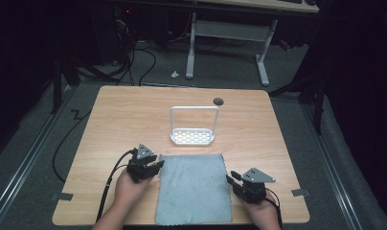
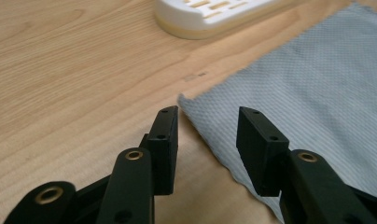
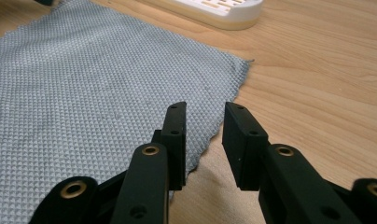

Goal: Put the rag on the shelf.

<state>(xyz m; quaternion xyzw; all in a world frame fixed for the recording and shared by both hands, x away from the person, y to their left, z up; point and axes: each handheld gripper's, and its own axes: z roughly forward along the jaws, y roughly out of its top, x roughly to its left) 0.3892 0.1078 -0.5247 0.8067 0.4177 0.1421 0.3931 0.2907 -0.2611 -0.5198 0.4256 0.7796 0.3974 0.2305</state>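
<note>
- One grey cloth (image 1: 193,188) lies flat on the one wooden table (image 1: 119,115), between the two grippers.
- The left gripper (image 1: 155,167) has two black jaws that stand apart with nothing pinched; in the left gripper view the far left corner of the cloth (image 2: 317,102) lies just ahead of the gap, and its edge runs under the jaw on the right of that view.
- The right gripper (image 1: 231,177) also has two jaws spread, holding nothing; the edge of the cloth (image 3: 107,93) passes under the jaw on the left of the right gripper view, and bare wood lies under the other.
- One white rack (image 1: 192,136) with one tall handle stands beyond the cloth, ahead of both pairs of jaws.
</note>
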